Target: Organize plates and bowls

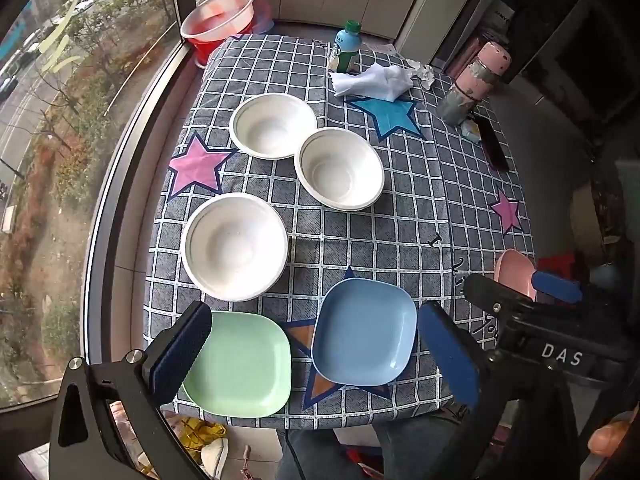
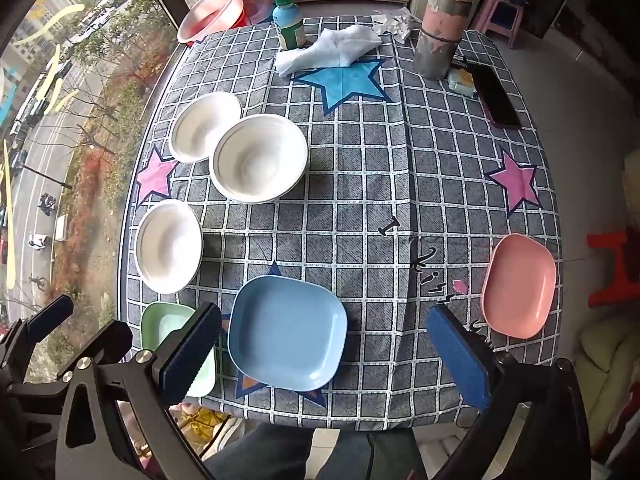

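Both hand-held grippers, left [image 1: 314,354] and right [image 2: 326,354], hung wide open and empty above the counter's [image 2: 400,184] near edge, a blue plate [image 2: 287,334] between each one's fingers.

The tablecloth [image 2: 360,184] is showing as woven cloth, matt, with a printed grid and stars. The three white bowls [image 1: 236,246] [image 1: 273,126] [image 1: 339,168] are looking like matt moulded paper pulp or foam. The blue plate [image 2: 287,332], green plate [image 1: 240,364] and pink plate [image 2: 519,286] are appearing as smooth plastic with a soft sheen. The gripper pads [image 2: 460,356] are showing a rough, textured blue surface on black frames with shiny metal screws. The flask [image 2: 442,20] is showing chipped pink paint over dull metal. The rag [image 2: 328,50] is looking like soft white cloth.
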